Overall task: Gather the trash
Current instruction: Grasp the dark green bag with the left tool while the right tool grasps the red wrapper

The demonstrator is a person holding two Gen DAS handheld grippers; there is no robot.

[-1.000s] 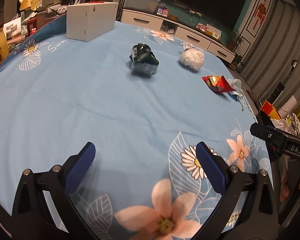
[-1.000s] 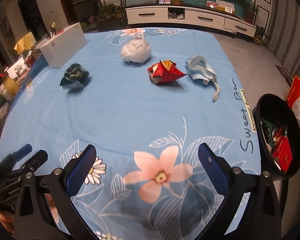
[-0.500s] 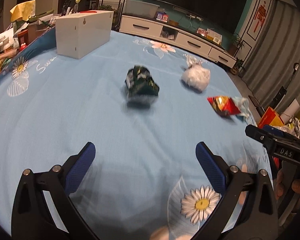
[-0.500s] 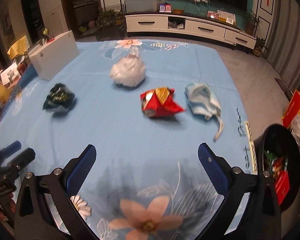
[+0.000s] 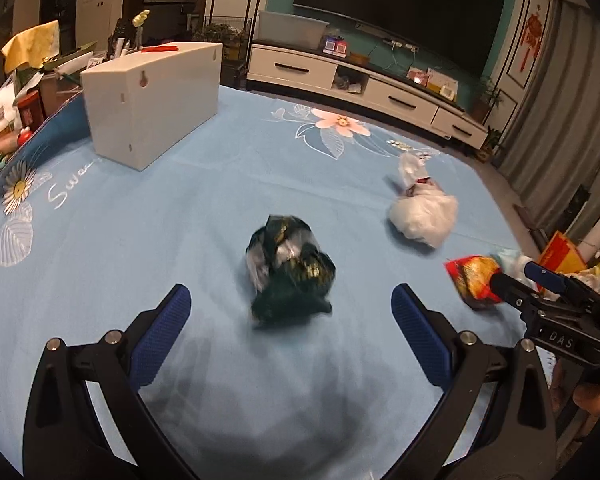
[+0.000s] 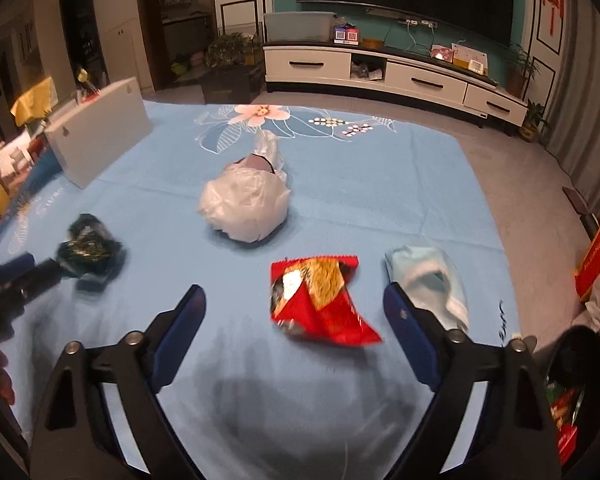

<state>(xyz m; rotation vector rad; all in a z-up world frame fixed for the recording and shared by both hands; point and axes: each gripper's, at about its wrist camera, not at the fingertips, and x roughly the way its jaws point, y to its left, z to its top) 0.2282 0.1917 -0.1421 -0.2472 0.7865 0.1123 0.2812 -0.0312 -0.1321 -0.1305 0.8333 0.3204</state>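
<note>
A crumpled dark green wrapper [image 5: 290, 268] lies on the blue flowered tablecloth [image 5: 140, 220], just ahead of my open, empty left gripper [image 5: 290, 312]. It also shows in the right wrist view [image 6: 90, 250]. A red snack bag [image 6: 320, 300] lies between the open fingers of my empty right gripper [image 6: 294, 308]. A white plastic bag ball [image 6: 246, 208] lies beyond it and a light blue face mask [image 6: 430, 280] lies to its right. The black trash bin [image 6: 580, 392] with wrappers inside stands off the table's right edge.
A white box [image 5: 152, 100] stands at the table's far left. Cluttered shelves [image 5: 24, 80] are beyond the left edge. A TV cabinet [image 6: 392, 76] stands across the floor. Orange bags [image 6: 598, 260] lie on the floor at right.
Both grippers have moved forward over the table. The green wrapper is now close to the left gripper and the red bag sits between the right gripper's fingers.
</note>
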